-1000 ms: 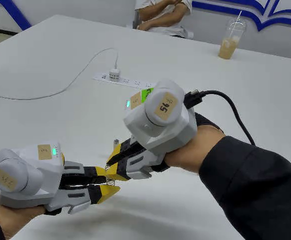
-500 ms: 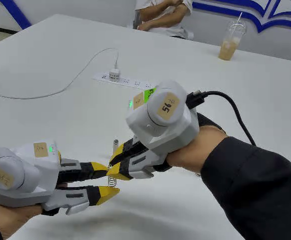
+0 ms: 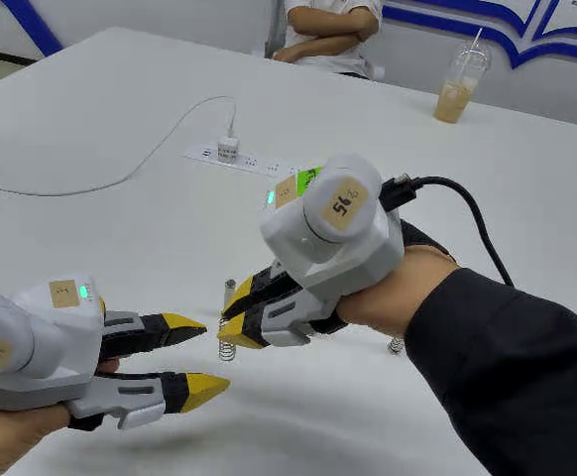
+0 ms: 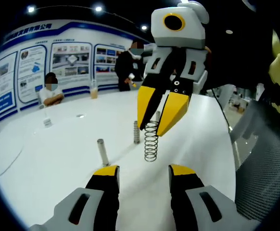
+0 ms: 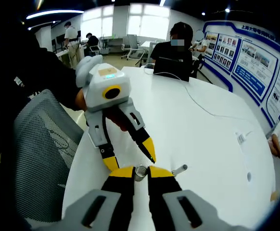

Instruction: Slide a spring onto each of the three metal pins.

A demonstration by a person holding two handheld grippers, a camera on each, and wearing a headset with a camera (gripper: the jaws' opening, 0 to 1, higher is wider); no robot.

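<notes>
Left gripper view: my right gripper (image 4: 152, 128) is clamped on the top coil of the spring (image 4: 151, 144), which dangles near the bare pin (image 4: 101, 152). My left gripper (image 4: 143, 169) sits wide apart, empty. With a grip that thin, I reckon the spring could swing, snag the pin tip and pop loose.

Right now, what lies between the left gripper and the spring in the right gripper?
In the left gripper view, bare table separates the left gripper from the spring; a bare pin stands aside.

Left hand-held gripper (image 3: 214, 354) gapes; right hand-held gripper (image 3: 227, 335) pinches spring (image 4: 151, 139)
</notes>
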